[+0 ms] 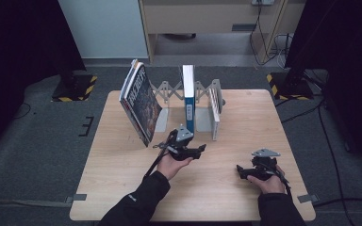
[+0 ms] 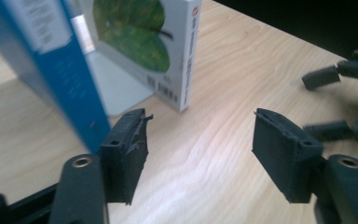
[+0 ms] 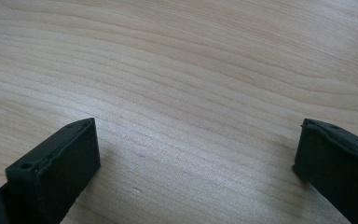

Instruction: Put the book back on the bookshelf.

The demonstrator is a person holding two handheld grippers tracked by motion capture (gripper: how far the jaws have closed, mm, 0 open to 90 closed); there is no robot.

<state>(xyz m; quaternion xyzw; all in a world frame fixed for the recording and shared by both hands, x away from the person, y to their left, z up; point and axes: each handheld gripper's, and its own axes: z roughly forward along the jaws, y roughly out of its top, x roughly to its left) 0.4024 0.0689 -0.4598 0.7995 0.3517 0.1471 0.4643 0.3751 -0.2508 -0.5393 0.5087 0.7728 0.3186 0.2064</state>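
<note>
A pale wooden table (image 1: pixel 122 179) is standing on grey carpet, with dark curtains hanging at both sides and a light wooden desk with trailing cables sitting against the far wall. Yellow-and-black striped stand feet are resting on the floor at the table's far corners. Along the far half of the table a grey accordion-style book rack (image 1: pixel 207 94) is stretching across. At its left end a dark illustrated book (image 1: pixel 140 104) is leaning steeply to the left. In the middle slot a blue-spined book (image 1: pixel 188 103) is standing upright, and a white book (image 1: pixel 215 123) is standing just to its right, its cover showing a green leaf picture in the left gripper view (image 2: pixel 168 51).

The person's left forearm is reaching in from the bottom edge, angled up toward the rack, and the left gripper (image 1: pixel 201 149) is hovering just in front of the blue-spined book (image 2: pixel 60 79), pointing to the right. Its jaws are standing apart with nothing between them; the blue spine is sitting just beyond the left jaw, possibly grazing it, though the blur makes contact hard to judge. The right hand is lying low near the table's near right corner, and the right gripper (image 1: pixel 240 170) is pointing left, its jaws spread wide over bare wood (image 3: pixel 196 84), gripping nothing.
</note>
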